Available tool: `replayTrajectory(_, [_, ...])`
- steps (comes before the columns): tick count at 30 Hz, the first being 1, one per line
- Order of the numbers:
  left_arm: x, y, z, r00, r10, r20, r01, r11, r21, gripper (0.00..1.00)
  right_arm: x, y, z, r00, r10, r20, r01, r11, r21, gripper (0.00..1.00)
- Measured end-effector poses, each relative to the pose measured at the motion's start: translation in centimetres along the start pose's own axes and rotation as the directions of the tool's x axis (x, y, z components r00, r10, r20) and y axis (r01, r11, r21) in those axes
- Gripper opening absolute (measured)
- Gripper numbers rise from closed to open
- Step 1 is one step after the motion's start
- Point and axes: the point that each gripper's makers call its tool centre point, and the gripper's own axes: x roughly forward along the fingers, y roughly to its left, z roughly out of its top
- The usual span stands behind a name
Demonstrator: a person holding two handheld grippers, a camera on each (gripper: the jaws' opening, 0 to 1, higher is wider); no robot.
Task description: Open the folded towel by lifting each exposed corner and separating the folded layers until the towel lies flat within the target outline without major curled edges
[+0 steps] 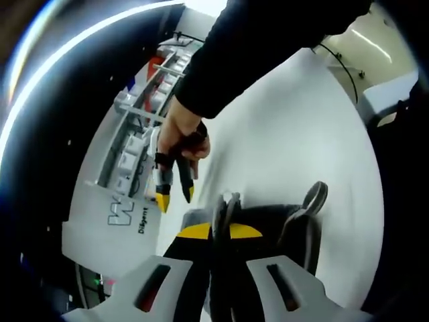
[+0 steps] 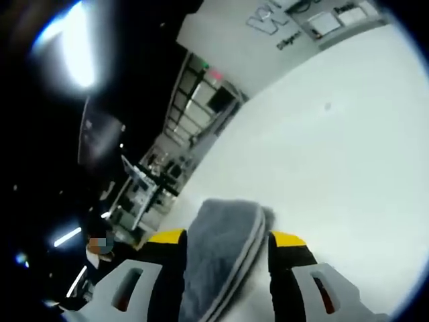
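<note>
- In the left gripper view, the left hand-held gripper (image 1: 221,236) rises from 6 o'clock, and its yellow-tipped jaws stand close together on a dark grey fold of the towel (image 1: 295,225), pinching it.
- The towel spreads from the jaws toward 3 o'clock, with one curled loop of cloth standing up over the white tabletop (image 1: 295,134).
- At 10 o'clock from these jaws, a person's hand (image 1: 179,134) in a black sleeve (image 1: 268,47) holds the right hand-held gripper (image 1: 175,194); its yellow tips point down and stand a little apart there.
- In the right gripper view, the right hand-held gripper (image 2: 226,240) rises from 6 o'clock, and a grey folded edge of the towel (image 2: 221,248) sits between its two yellow-tipped jaws, so it pinches the cloth.
- The layers of the fold show as thin lines on the towel's right side.
- The white tabletop (image 2: 322,141) lies toward 1 o'clock; a wall with lettering (image 2: 281,20) is at 12 o'clock.
</note>
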Motion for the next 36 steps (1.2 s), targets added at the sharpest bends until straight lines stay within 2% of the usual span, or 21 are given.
replayTrajectory(5, [0.0, -0.1, 0.0, 1.000, -0.003, 0.001, 0.003, 1.000, 0.000, 0.05, 0.0, -0.3, 0.1, 1.000, -0.005, 0.000, 0.005, 1.000, 0.014, 0.42])
replayTrajectory(9, [0.0, 0.0, 0.0, 1.000, -0.003, 0.003, 0.003, 1.000, -0.003, 0.05, 0.2, 0.5, 0.0, 1.000, 0.009, 0.002, -0.009, 1.000, 0.006, 0.41])
replayTrajectory(13, [0.0, 0.0, 0.0, 1.000, -0.003, 0.002, 0.003, 1.000, 0.001, 0.05, 0.5, -1.0, -0.1, 1.000, -0.030, -0.001, 0.030, 0.999, 0.024, 0.42])
replayTrajectory(17, [0.0, -0.1, 0.0, 1.000, -0.004, 0.003, 0.004, 1.000, -0.002, 0.05, 0.8, -0.8, -0.2, 1.000, -0.010, -0.011, 0.010, 0.999, 0.043, 0.41])
replayTrajectory(23, [-0.1, 0.0, 0.0, 1.000, -0.005, 0.005, 0.005, 1.000, -0.002, 0.05, 1.0, -1.3, -0.5, 0.999, -0.018, -0.026, 0.019, 0.999, 0.048, 0.40])
replayTrajectory(36, [0.0, -0.3, 0.1, 1.000, -0.015, 0.017, 0.015, 1.000, -0.001, 0.05, 1.5, -1.3, -0.7, 0.999, 0.018, -0.032, -0.015, 0.996, 0.084, 0.30])
